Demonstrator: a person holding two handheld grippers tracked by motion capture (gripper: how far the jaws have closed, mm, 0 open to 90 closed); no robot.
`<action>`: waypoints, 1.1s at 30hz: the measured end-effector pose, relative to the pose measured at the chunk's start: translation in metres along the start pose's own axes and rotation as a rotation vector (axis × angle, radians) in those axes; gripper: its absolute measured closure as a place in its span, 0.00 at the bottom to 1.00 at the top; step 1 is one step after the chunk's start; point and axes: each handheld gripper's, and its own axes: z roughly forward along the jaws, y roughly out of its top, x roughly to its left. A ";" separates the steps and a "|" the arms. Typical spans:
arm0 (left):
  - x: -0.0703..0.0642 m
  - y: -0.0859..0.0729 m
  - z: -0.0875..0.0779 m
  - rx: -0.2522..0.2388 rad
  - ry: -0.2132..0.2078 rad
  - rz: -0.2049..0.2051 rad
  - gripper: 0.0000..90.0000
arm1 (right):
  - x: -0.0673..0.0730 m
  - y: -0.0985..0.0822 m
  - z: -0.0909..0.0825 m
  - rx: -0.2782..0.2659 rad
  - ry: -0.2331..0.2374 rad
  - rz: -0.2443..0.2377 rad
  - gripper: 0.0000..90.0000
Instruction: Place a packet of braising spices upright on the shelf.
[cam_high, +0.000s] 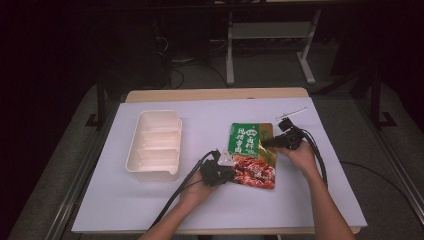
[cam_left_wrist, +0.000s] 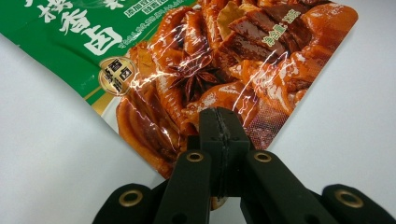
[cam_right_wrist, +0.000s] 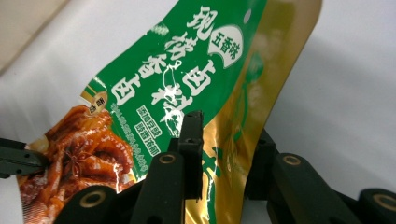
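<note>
We count one green and gold food pouch (cam_high: 252, 155) printed with braised meat, one cream divided tray (cam_high: 154, 145) with three compartments, and one thin white stick (cam_high: 291, 113) lying near the far right corner. All sit on one white-covered surface (cam_high: 125, 200). We count two claws, the left claw (cam_high: 224, 170) and the right claw (cam_high: 270, 142), one in each of two hands.

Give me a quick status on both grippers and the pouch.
Left gripper shut on pouch, near edge. Right gripper jaws straddle its gold edge, gap showing, grip unconfirmed. Tray to the left, clear of them.
</note>
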 end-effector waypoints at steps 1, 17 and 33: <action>0.000 0.000 0.000 -0.001 0.001 0.000 1.00 | 0.000 0.000 0.002 0.004 -0.001 -0.005 0.82; 0.002 -0.001 0.001 -0.018 0.005 -0.030 0.97 | 0.007 0.000 -0.001 0.013 -0.032 -0.041 0.99; 0.001 -0.017 -0.021 -0.100 -0.061 -0.058 0.85 | 0.023 0.002 -0.031 -0.076 0.005 -0.057 0.99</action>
